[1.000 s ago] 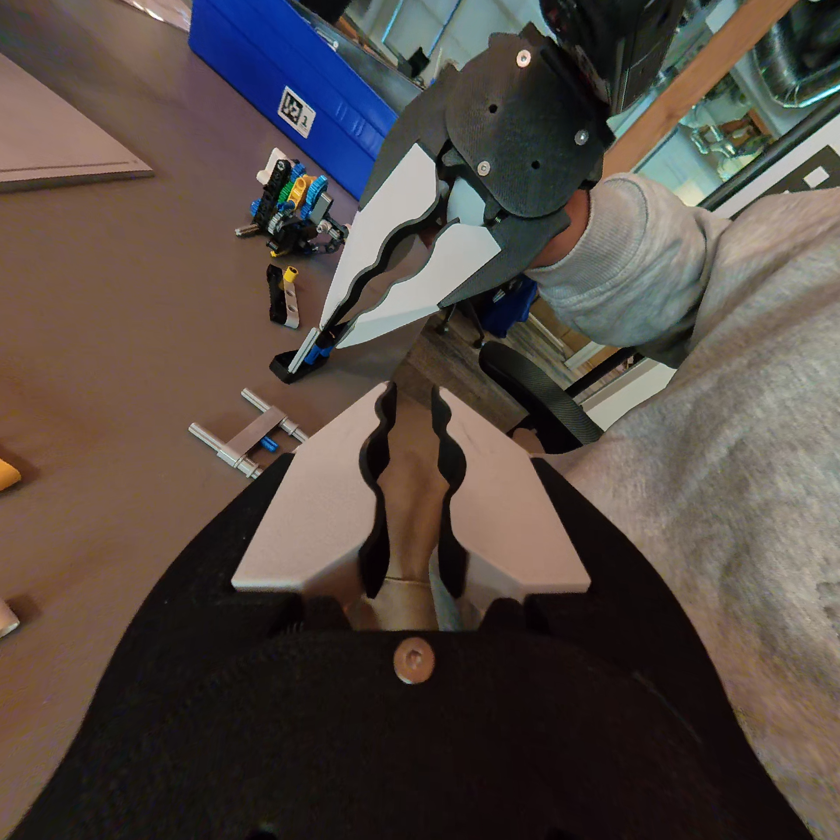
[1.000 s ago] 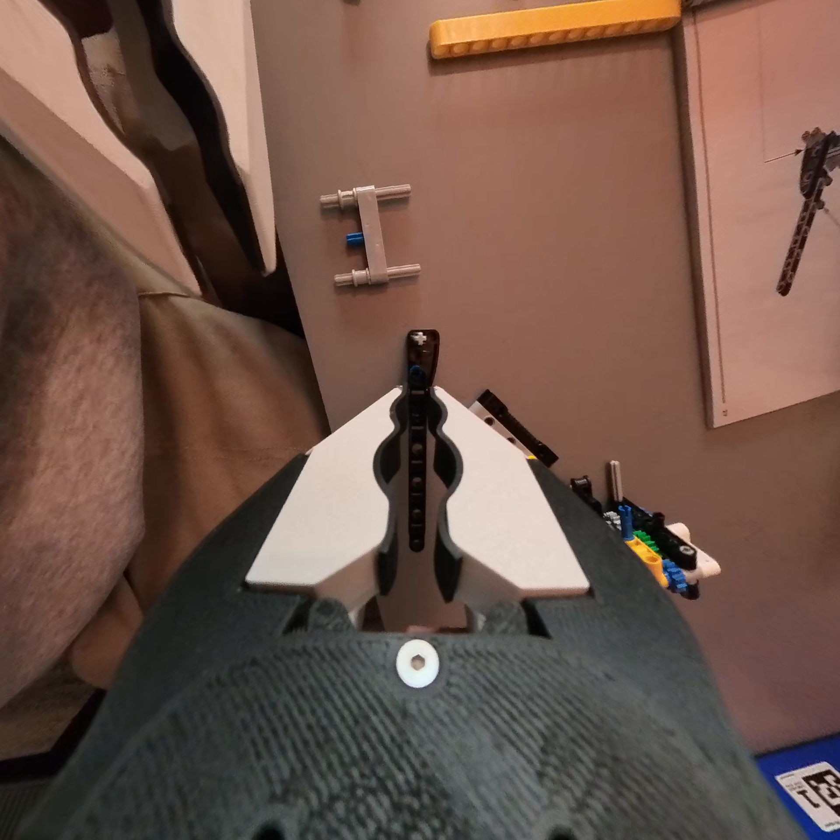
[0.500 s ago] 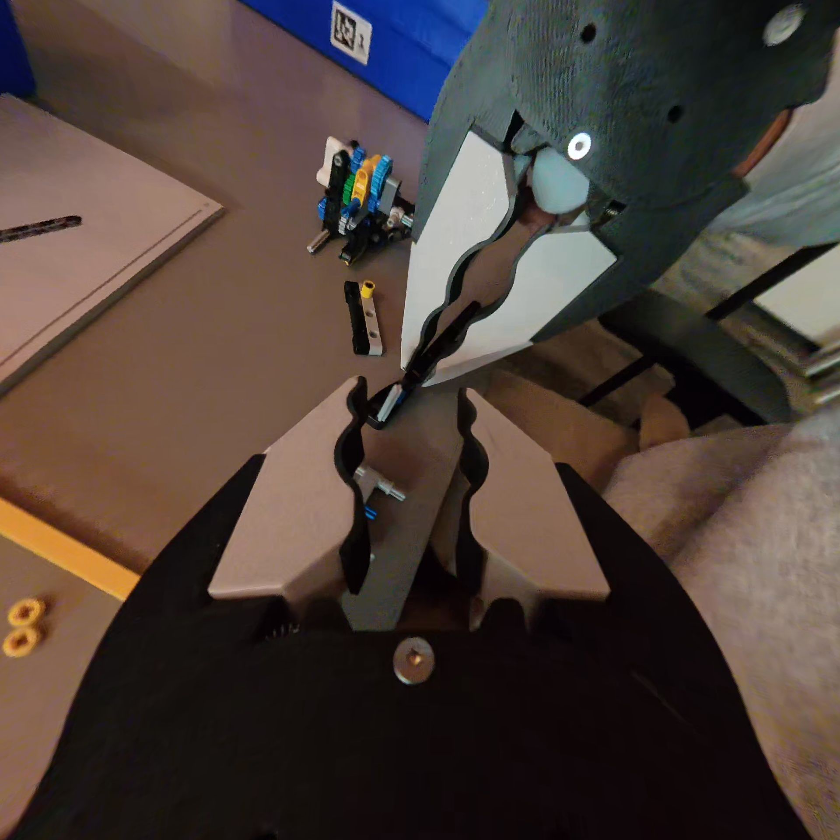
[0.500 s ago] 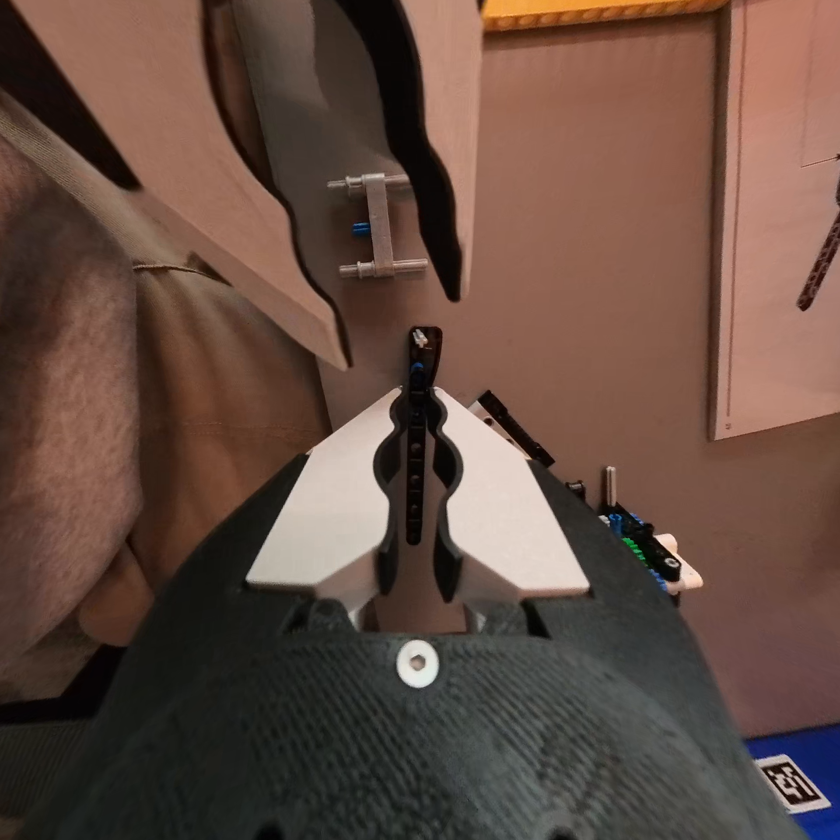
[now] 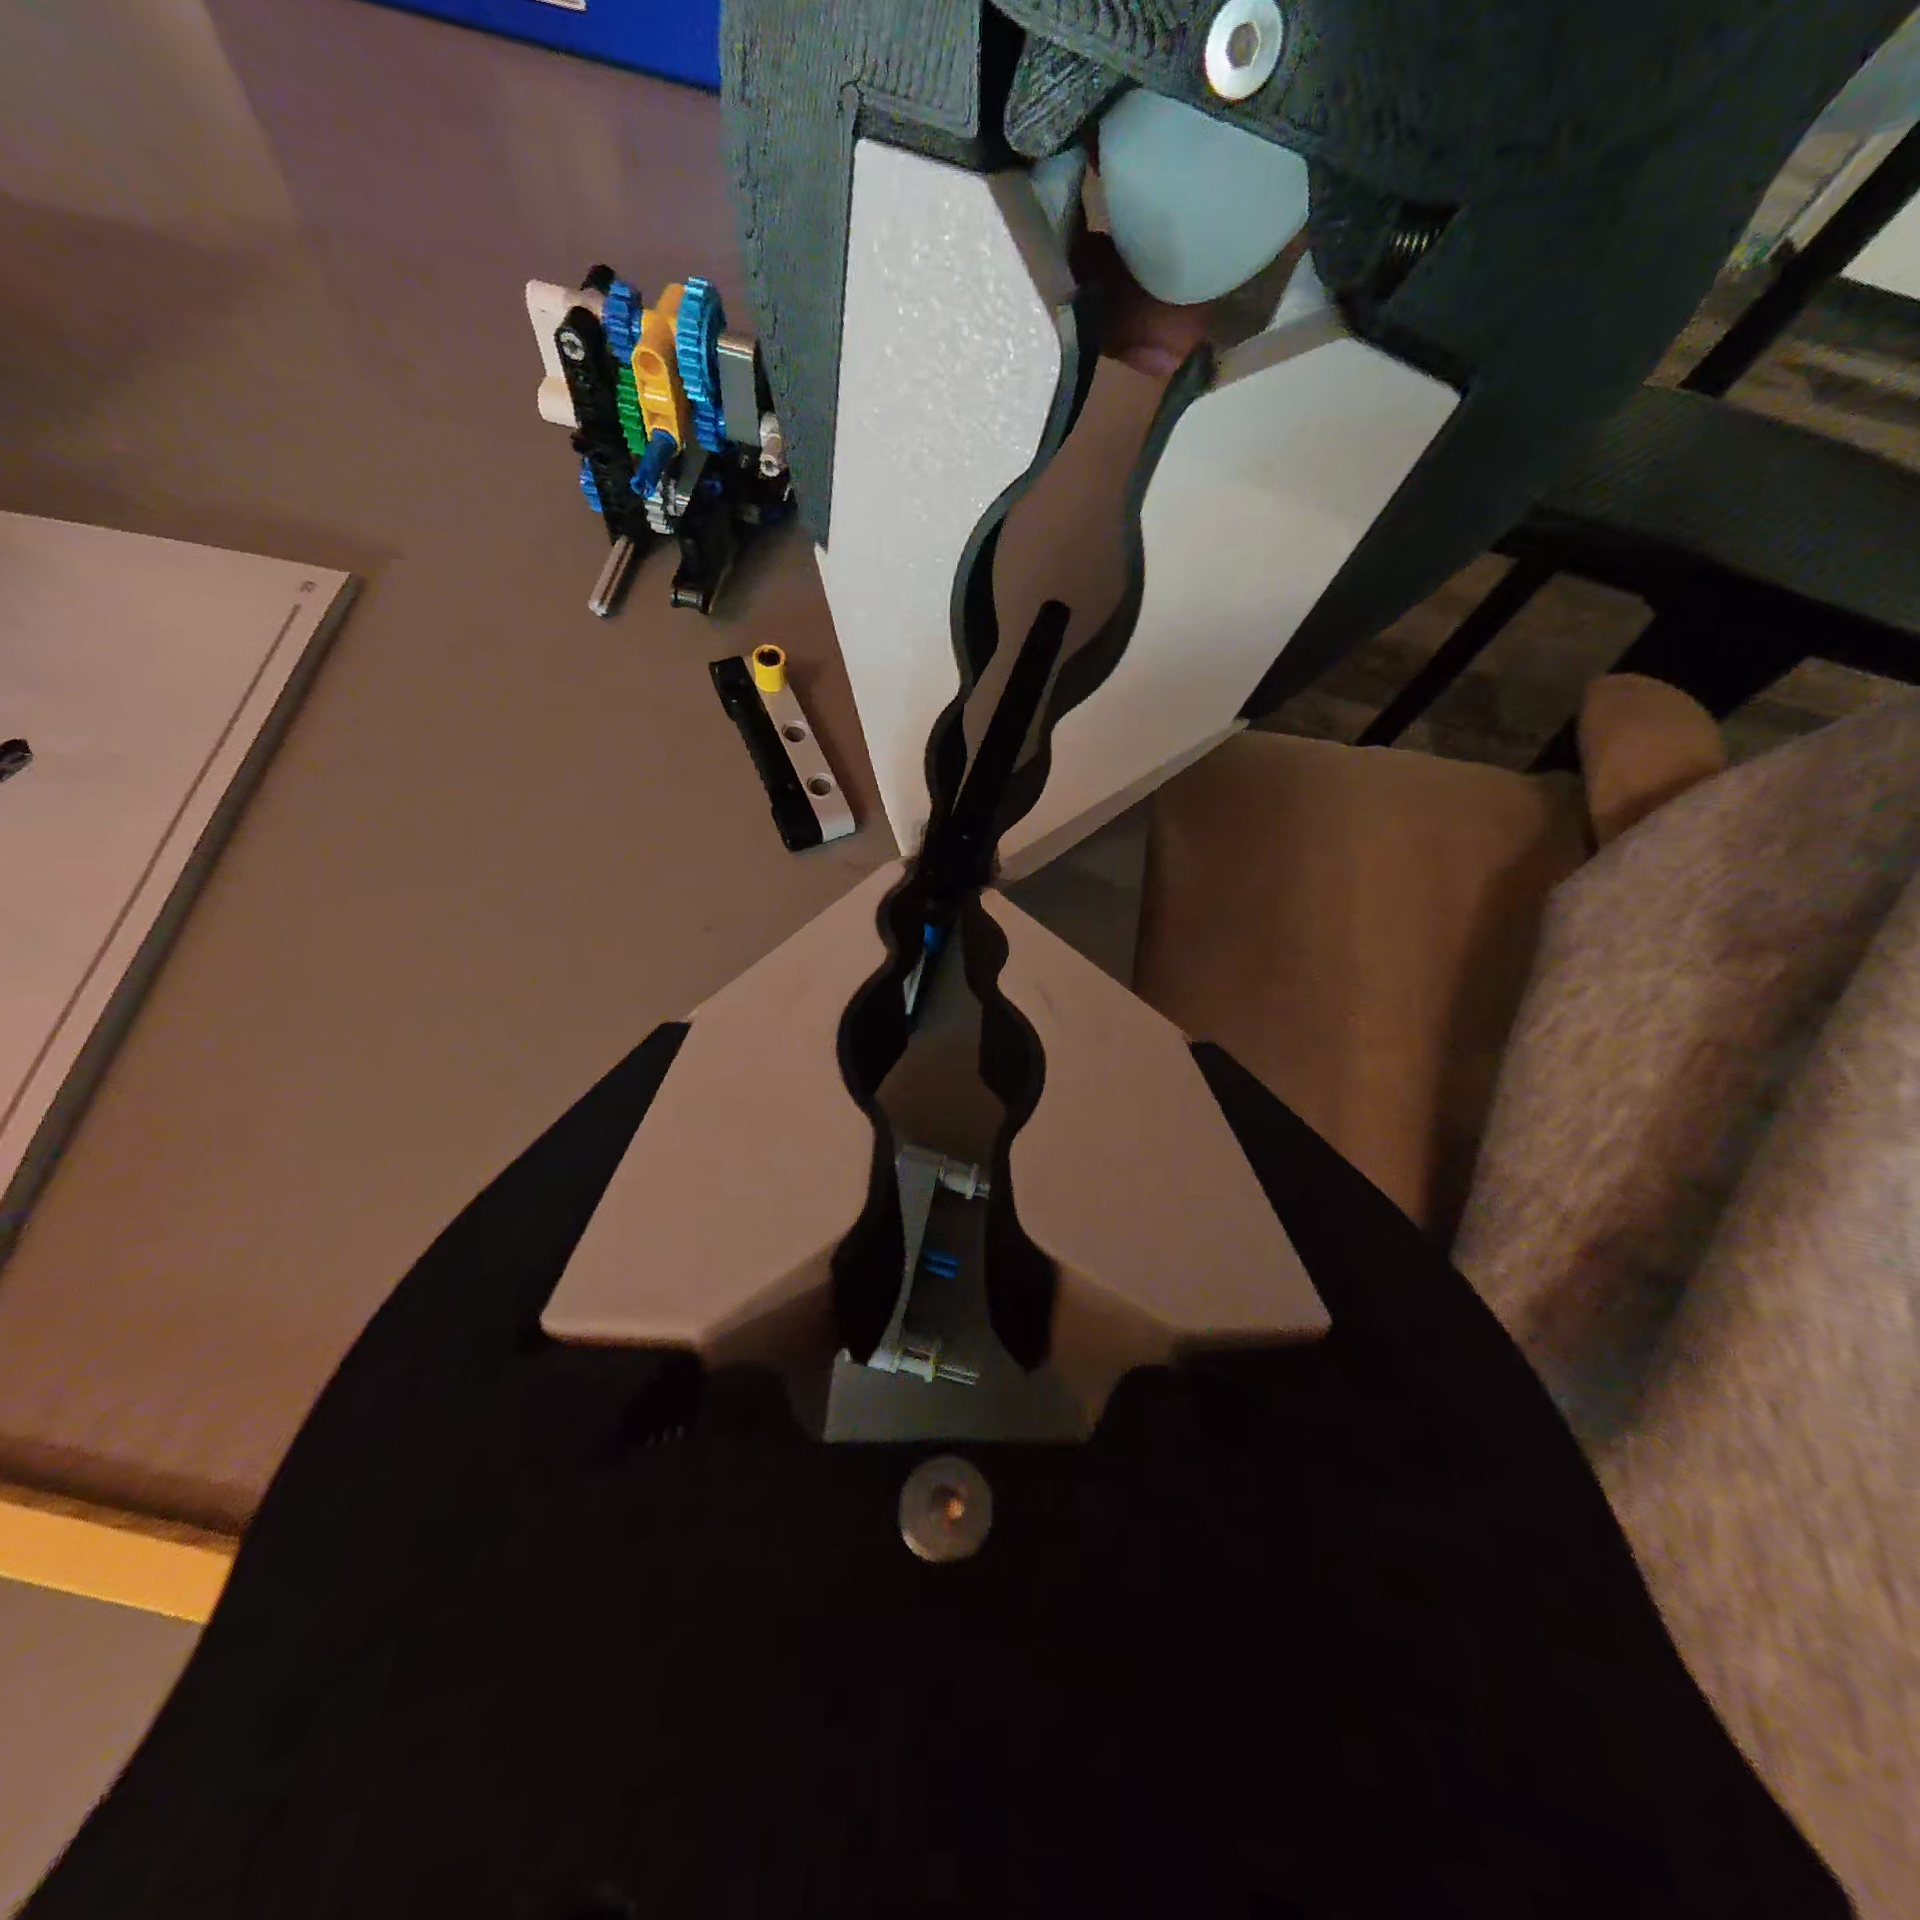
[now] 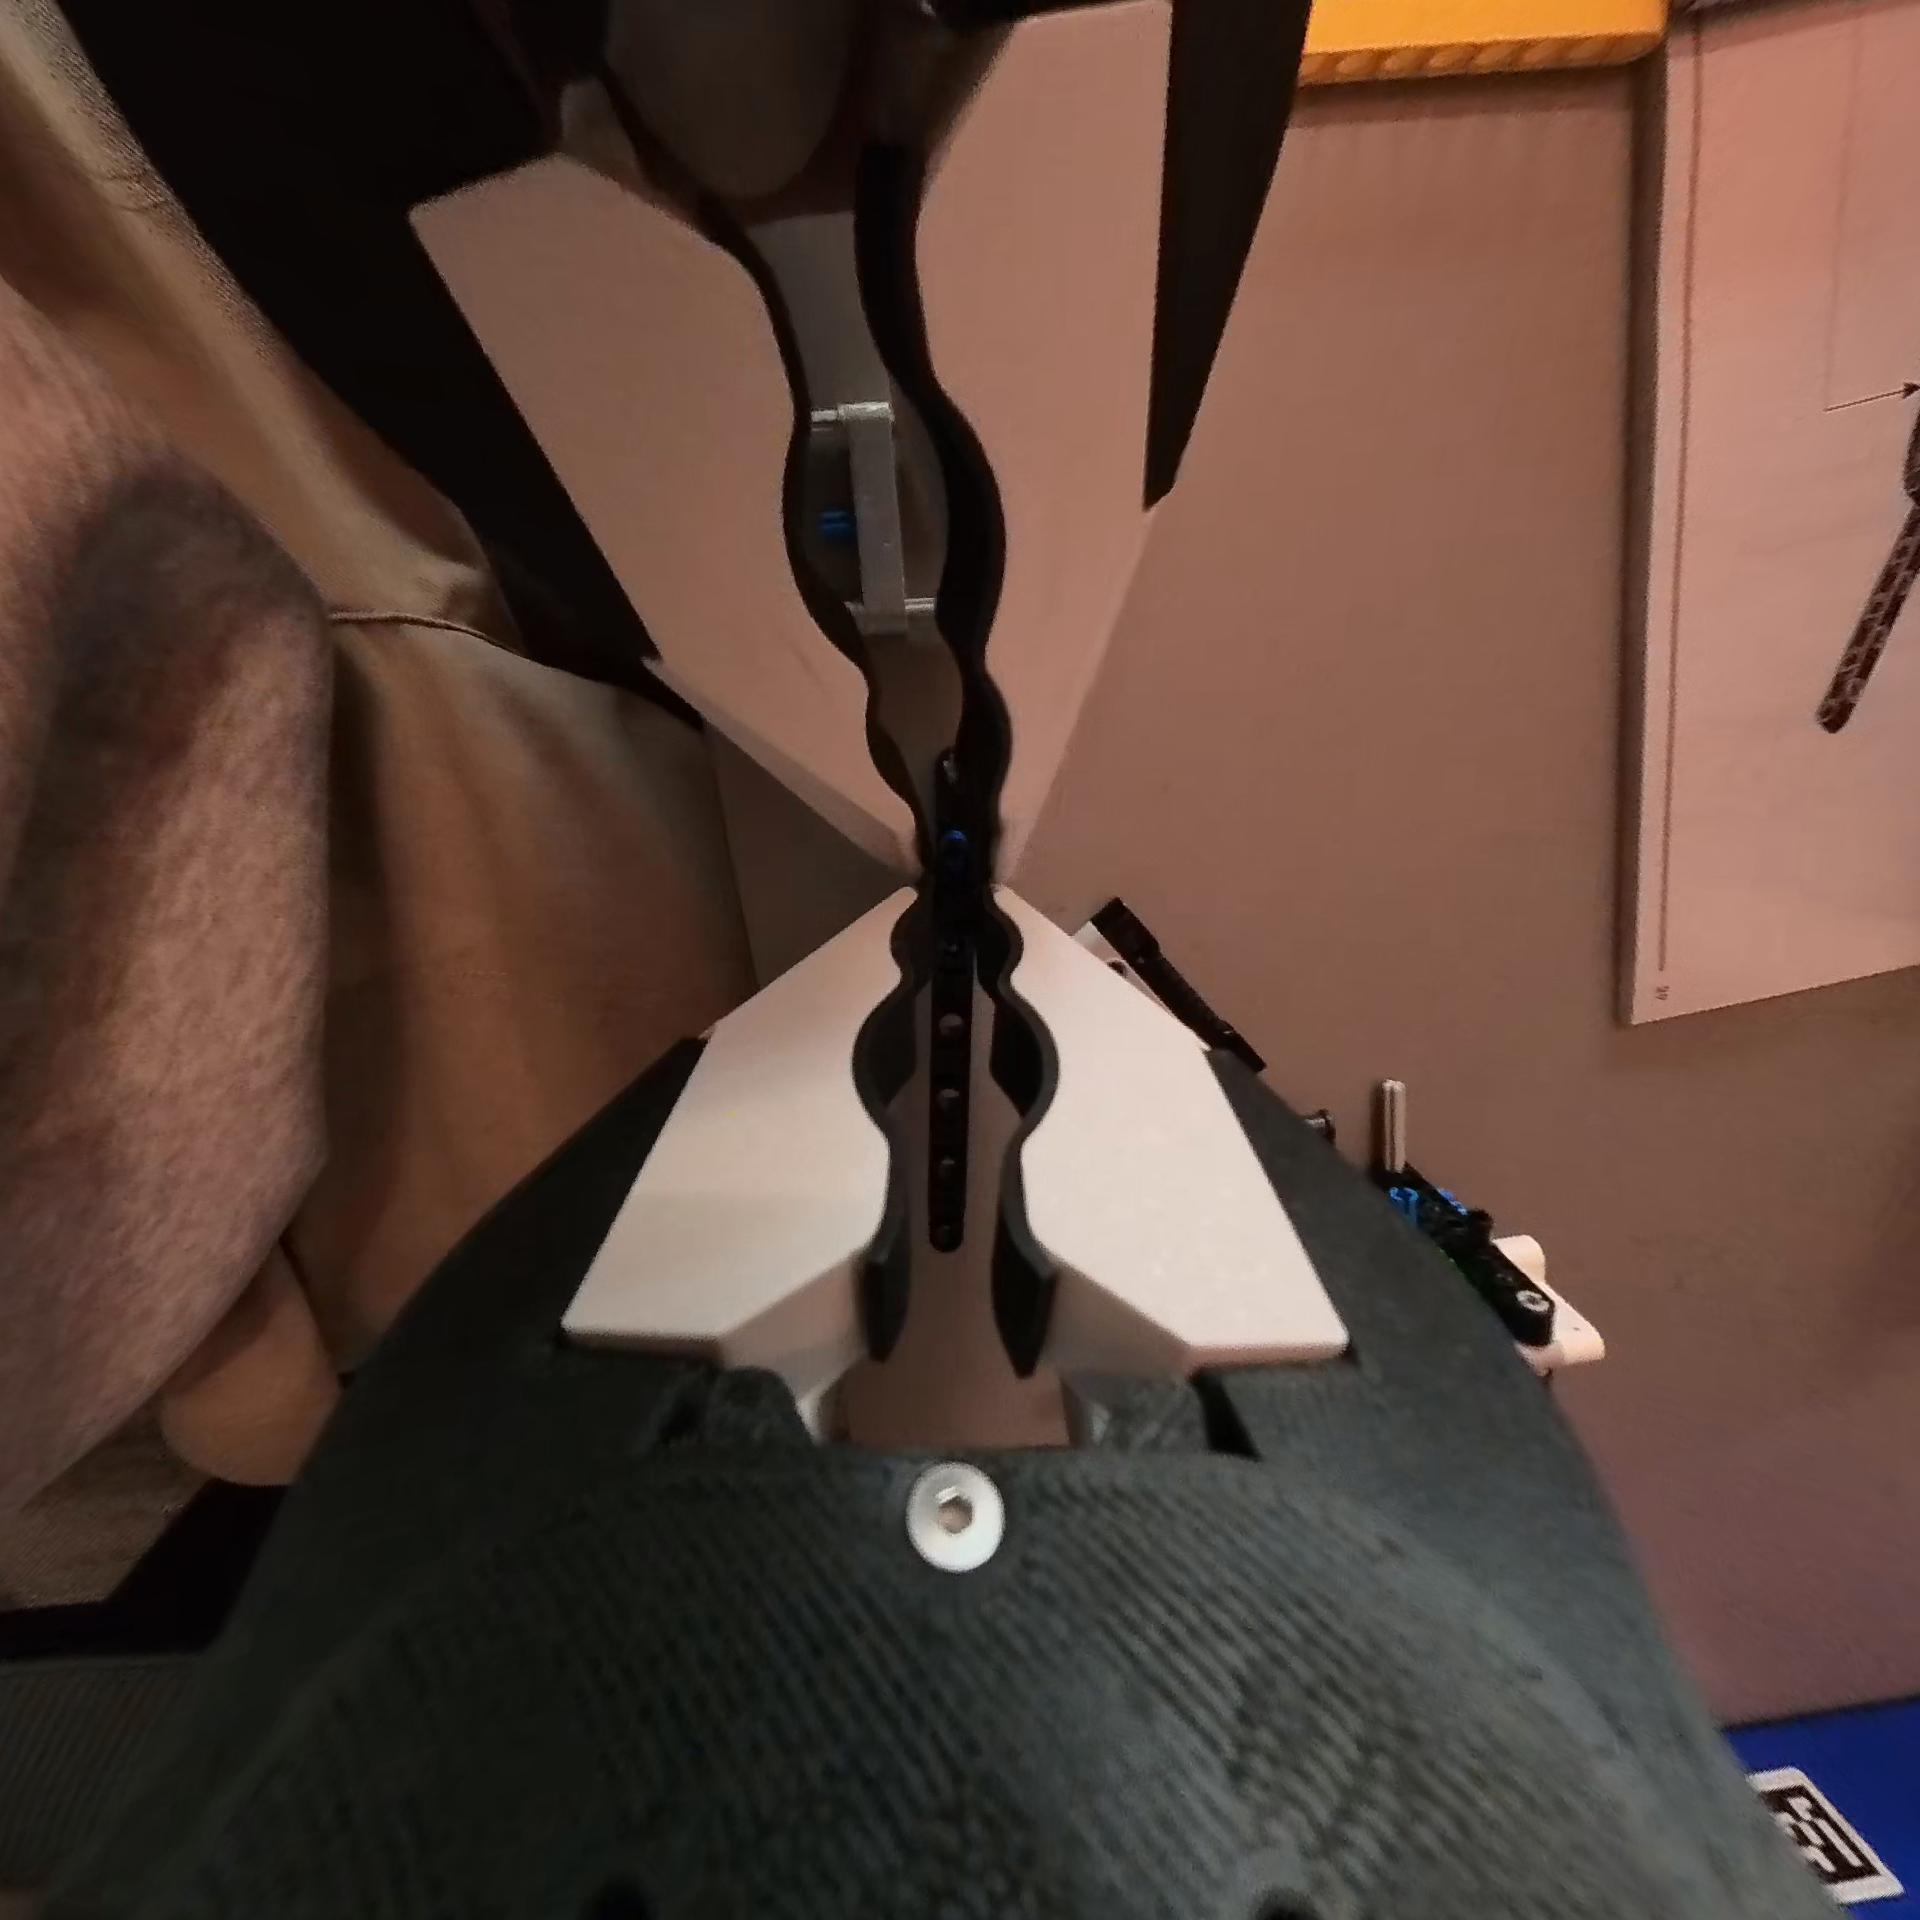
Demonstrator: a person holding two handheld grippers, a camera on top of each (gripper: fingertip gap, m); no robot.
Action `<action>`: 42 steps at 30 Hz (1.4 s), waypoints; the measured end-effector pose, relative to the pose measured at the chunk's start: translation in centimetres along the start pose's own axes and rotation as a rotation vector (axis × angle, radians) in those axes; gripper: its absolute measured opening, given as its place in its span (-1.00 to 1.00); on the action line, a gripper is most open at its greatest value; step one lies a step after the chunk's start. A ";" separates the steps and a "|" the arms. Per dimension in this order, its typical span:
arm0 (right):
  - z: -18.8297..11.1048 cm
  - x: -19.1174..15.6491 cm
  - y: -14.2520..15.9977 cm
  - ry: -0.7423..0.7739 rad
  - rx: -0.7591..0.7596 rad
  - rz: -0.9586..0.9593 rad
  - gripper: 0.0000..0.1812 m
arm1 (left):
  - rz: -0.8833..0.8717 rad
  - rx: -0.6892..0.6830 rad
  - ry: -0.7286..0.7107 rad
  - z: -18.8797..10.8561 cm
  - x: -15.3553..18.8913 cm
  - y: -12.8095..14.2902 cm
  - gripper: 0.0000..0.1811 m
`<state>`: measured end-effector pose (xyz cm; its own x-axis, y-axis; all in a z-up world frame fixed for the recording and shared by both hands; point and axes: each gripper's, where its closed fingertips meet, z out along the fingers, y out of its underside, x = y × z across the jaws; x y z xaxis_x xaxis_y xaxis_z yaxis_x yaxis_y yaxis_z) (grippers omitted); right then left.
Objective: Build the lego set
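My right gripper (image 6: 954,906) is shut on a thin black lego beam (image 6: 948,1091) that carries a blue pin (image 6: 953,847) near its far end. The beam's far end sticks out past the tips. My left gripper (image 5: 940,899) meets it tip to tip and is closed on that end of the beam (image 5: 1003,727), with the blue pin (image 5: 932,938) between its fingers. Both grippers hold the beam in the air above the grey table (image 5: 416,831), near its front edge. In the left wrist view the right gripper (image 5: 956,844) comes down from the top.
A grey connector with axles (image 5: 920,1247) lies on the table below the left fingers. A colourful gear assembly (image 5: 665,416), a black and white beam pair with a yellow pin (image 5: 784,748), an instruction booklet (image 5: 125,790) and a long yellow beam (image 6: 1455,42) are also on the table. A person's trouser leg (image 5: 1299,935) is on the right. Only a small space, under 4 cm, lies between the two pairs of fingers.
The left gripper swung toward the right gripper, opened, moved onto the beam's free end and closed on it. The right gripper kept its hold on the beam.
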<state>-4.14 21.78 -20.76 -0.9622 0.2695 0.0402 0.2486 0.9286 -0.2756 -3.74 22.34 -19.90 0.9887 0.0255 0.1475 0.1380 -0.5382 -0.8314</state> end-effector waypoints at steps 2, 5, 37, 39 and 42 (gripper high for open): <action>0.0 0.0 0.0 -0.003 0.004 0.003 -0.93 | 0.003 -0.001 -0.001 0.0 0.0 0.0 -0.97; 0.0 0.0 0.0 -0.006 0.012 0.005 -0.93 | 0.002 -0.001 0.000 0.0 0.0 0.0 -0.96; -0.3 0.6 0.3 0.048 0.066 -0.052 -0.82 | -0.025 -0.037 0.041 -0.2 -0.3 0.7 -0.98; -0.8 0.6 0.0 0.042 0.103 -0.053 -0.82 | -0.031 -0.037 0.045 -0.2 -0.3 0.7 -0.98; -1.1 0.5 -0.3 0.017 0.147 -0.057 -0.83 | -0.045 -0.035 0.050 -0.2 -0.4 0.6 -0.98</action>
<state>-4.56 21.91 -19.61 -0.9719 0.2227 0.0762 0.1730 0.8955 -0.4101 -4.08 21.83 -20.39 0.9774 0.0089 0.2114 0.1791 -0.5670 -0.8040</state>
